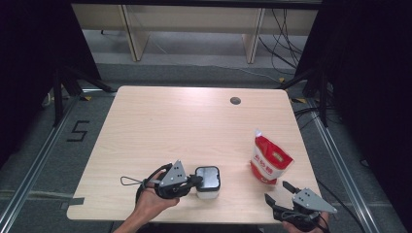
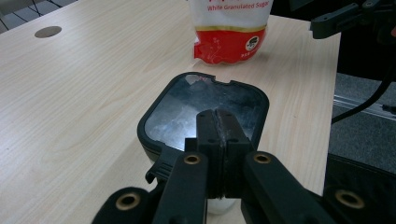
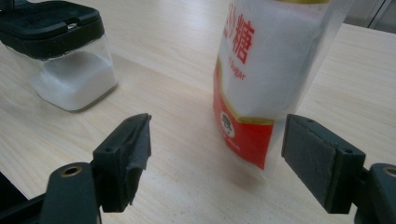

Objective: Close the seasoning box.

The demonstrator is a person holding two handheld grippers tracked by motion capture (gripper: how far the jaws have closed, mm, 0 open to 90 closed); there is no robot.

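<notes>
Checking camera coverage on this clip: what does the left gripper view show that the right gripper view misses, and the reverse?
Left gripper view: the container lid from above, the left gripper shut over its near edge, the table's round hole, and the right gripper farther off.

Right gripper view: the white granules through the container's clear side, and the right gripper's open jaws, apart from the bag.

Both: the sugar bag, the lidded container, the wooden table.

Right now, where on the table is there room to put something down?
The far half, from the jar and the sugar bag up to the round hole, is bare, and so is the left side. A smaller gap lies between jar and bag. The near edge is crowded by the left gripper and right gripper.
</notes>
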